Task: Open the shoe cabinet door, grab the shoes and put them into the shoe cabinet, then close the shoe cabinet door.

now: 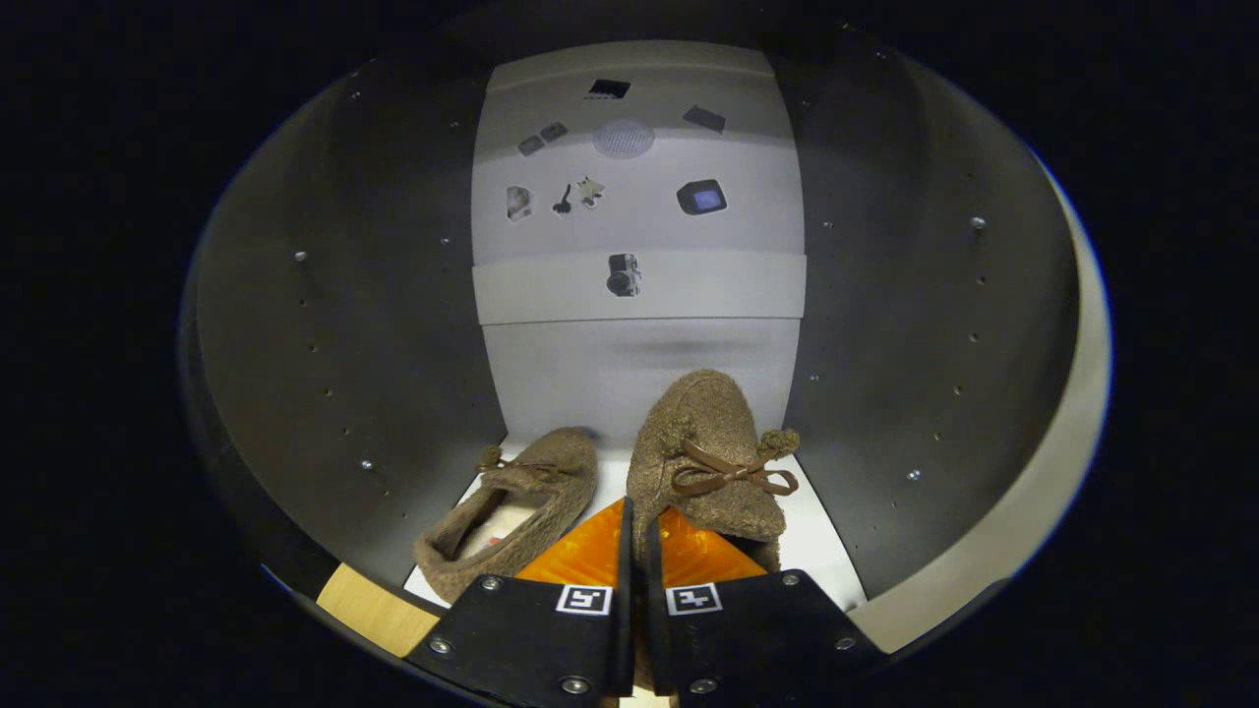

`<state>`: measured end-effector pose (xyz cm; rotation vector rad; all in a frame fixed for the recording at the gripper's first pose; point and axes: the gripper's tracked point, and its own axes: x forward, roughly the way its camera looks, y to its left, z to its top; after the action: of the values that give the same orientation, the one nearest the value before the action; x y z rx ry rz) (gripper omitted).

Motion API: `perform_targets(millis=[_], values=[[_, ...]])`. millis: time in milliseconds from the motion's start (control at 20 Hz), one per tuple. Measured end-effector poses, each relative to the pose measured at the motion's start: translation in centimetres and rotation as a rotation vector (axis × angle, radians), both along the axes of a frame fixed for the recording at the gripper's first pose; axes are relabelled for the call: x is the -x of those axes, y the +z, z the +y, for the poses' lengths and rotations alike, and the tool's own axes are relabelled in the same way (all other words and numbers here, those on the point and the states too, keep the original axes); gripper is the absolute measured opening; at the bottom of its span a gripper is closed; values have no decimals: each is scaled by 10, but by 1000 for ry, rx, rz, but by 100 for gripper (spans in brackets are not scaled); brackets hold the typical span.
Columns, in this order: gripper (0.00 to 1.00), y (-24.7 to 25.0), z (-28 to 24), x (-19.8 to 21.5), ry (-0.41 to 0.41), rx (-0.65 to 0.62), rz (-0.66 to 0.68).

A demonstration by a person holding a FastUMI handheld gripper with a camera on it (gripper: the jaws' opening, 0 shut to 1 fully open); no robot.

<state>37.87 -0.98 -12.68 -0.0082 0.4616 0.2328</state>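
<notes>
Two fuzzy slippers [610, 472] in cabinet [885, 324]; gripper [637, 536] jaws pinch right slipper [708, 462] — bow-tied.

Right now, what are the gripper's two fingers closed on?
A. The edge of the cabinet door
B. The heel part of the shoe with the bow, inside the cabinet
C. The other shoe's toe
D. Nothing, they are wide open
B: the gripper has its fingers nearly together, pinching the rear edge of the bow shoe, while the second shoe lies free beside it on the cabinet floor.

Small dark printed pictures [624, 274] dot the pale back panel [639, 211], including one round perforated disc [623, 138].
</notes>
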Motion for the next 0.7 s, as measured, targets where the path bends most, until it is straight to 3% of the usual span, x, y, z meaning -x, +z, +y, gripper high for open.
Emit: perform_targets(millis=[300,450,700], values=[[6,-38,3,-36,-55,28,109],[15,-52,12,-36,-53,-16,178],[20,-41,12,-29,-71,-12,137]])
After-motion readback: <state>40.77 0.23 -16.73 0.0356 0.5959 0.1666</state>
